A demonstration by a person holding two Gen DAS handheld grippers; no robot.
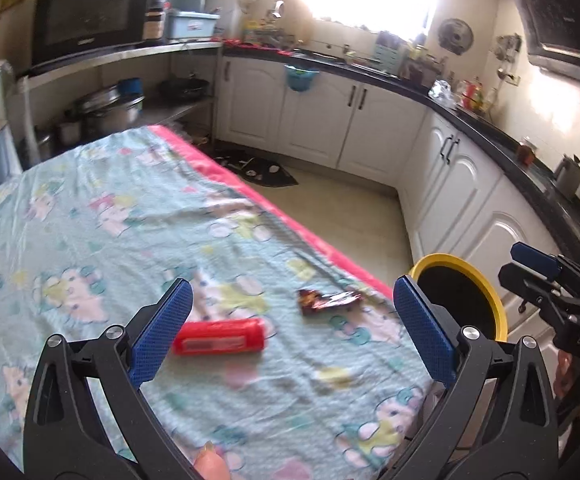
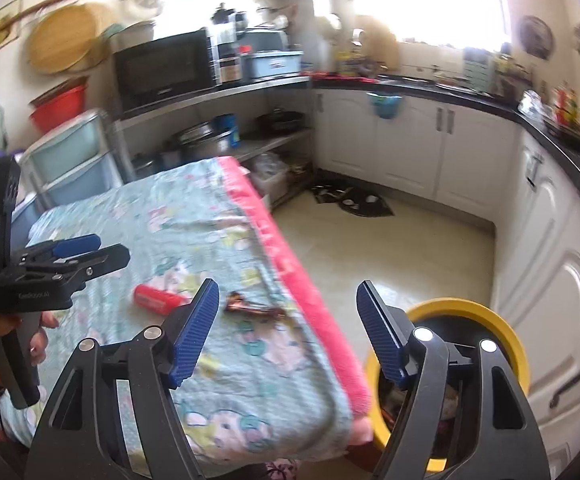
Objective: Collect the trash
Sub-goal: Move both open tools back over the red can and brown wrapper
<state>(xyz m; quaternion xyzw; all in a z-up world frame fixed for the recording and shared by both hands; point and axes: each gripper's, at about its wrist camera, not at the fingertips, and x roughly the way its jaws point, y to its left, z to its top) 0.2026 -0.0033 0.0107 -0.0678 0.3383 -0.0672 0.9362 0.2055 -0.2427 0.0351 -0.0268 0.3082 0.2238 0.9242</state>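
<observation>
A red cylindrical package lies on the patterned cloth of the table, just ahead of my open, empty left gripper. A dark crumpled wrapper lies to its right, near the pink edge. A yellow-rimmed trash bin stands on the floor beside the table. In the right wrist view the red package and wrapper lie left of my open, empty right gripper, which hovers over the table's pink edge, with the bin below right. The left gripper shows at that view's left.
White cabinets under a black counter run along the back and right. A shelf with a microwave and pots stands behind the table. A dark mat lies on the tiled floor. Plastic drawers stand at the left.
</observation>
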